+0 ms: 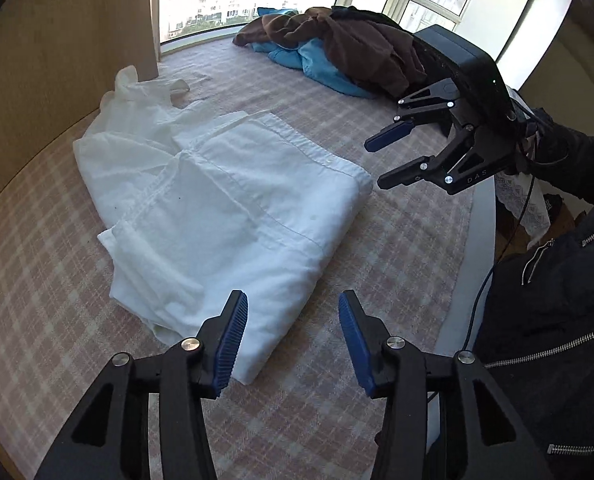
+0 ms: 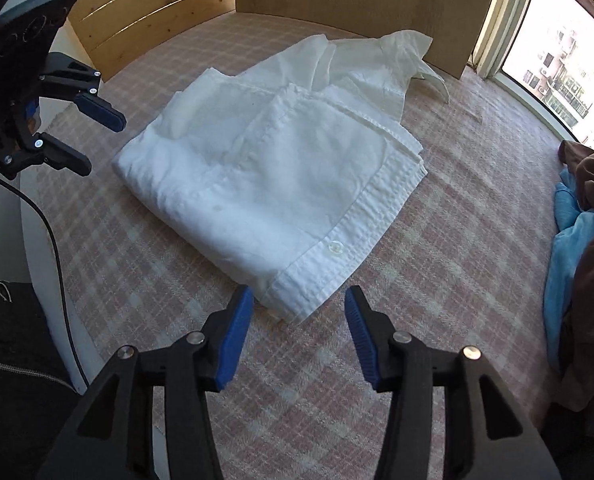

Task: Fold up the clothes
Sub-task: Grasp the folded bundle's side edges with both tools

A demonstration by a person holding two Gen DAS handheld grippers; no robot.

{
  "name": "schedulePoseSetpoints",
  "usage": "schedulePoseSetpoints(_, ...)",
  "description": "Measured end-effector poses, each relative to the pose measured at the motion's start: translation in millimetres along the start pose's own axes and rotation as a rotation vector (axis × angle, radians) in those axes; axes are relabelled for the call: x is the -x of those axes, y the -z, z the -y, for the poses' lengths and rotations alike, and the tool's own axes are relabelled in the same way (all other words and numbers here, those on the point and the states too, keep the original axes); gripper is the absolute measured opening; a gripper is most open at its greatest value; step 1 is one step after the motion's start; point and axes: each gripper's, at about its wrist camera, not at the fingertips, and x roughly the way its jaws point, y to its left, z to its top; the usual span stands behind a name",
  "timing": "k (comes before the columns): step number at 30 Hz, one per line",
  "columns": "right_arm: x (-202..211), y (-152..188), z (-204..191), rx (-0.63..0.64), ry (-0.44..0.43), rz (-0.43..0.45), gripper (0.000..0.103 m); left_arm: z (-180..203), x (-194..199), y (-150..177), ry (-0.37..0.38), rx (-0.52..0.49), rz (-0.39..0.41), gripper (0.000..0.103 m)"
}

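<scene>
Jaws of the left gripper (image 1: pixel 293 340) stand well apart with nothing between them, seen from the left wrist camera; one folded white shirt (image 1: pixel 233 216) lies on the checked bedcover (image 1: pixel 397 248) just ahead and left of the fingertips, its near corner beside the left finger, its long axis running away toward the far left, where the crumpled collar end rests against a wooden panel (image 1: pixel 57 60). Ahead to the right hovers the right gripper (image 1: pixel 377 164), fingers parted and empty. Beyond it sits one heap of brown and blue clothes (image 1: pixel 337 52). Right wrist view: right gripper (image 2: pixel 299 332) wide open, empty; the shirt (image 2: pixel 273 176) has its buttoned corner just ahead, between the fingertips, collar pointing away. Left gripper (image 2: pixel 101 144) open at far left; heap (image 2: pixel 585 232) at right.
</scene>
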Motion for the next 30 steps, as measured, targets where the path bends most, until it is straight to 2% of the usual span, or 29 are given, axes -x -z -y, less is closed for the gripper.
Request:
schedulePoseSetpoints(3, -20, -6, 2, 0.048, -0.032, -0.028, 0.047, 5, -25, 4, -0.059, -0.07, -0.095, 0.046)
schedulePoseSetpoints(6, -30, -8, -15, 0.168, -0.012, -0.046, 0.047, 9, -48, 13, -0.126, -0.151, -0.184, 0.046)
schedulePoseSetpoints(10, -44, -6, -28, 0.298, 0.063, -0.073, 0.047, 15, -58, 23, -0.178, -0.218, -0.188, 0.048)
schedulePoseSetpoints(12, -46, -3, -31, 0.342, 0.094, -0.083, 0.047, 9, -57, 23, -0.149, -0.18, -0.183, 0.047)
schedulePoseSetpoints(13, -45, -2, -33, 0.361, 0.107, -0.077, 0.047, 4, -56, 22, -0.128, -0.151, -0.177, 0.045)
schedulePoseSetpoints(14, -43, 0, -34, 0.381, 0.119, -0.07, 0.047, 1, -55, 22, -0.124, -0.145, -0.172, 0.037)
schedulePoseSetpoints(16, -37, 1, -34, 0.393, 0.126, -0.071, 0.047, -5, -51, 22, -0.111, -0.131, -0.166, 0.033)
schedulePoseSetpoints(21, -11, -4, -28, 0.315, 0.024, -0.019, 0.047, -19, -44, 20, -0.046, -0.073, -0.16, 0.025)
schedulePoseSetpoints(24, -21, -3, -31, 0.323, 0.021, -0.028, 0.047, -28, -40, 18, -0.007, -0.038, -0.156, 0.02)
schedulePoseSetpoints(28, -44, 0, -29, 0.367, 0.064, -0.075, 0.047, -39, -34, 16, 0.042, 0.011, -0.148, 0.016)
schedulePoseSetpoints(30, -42, 2, -24, 0.351, 0.047, -0.065, 0.047, -41, -30, 14, 0.054, 0.032, -0.136, 0.014)
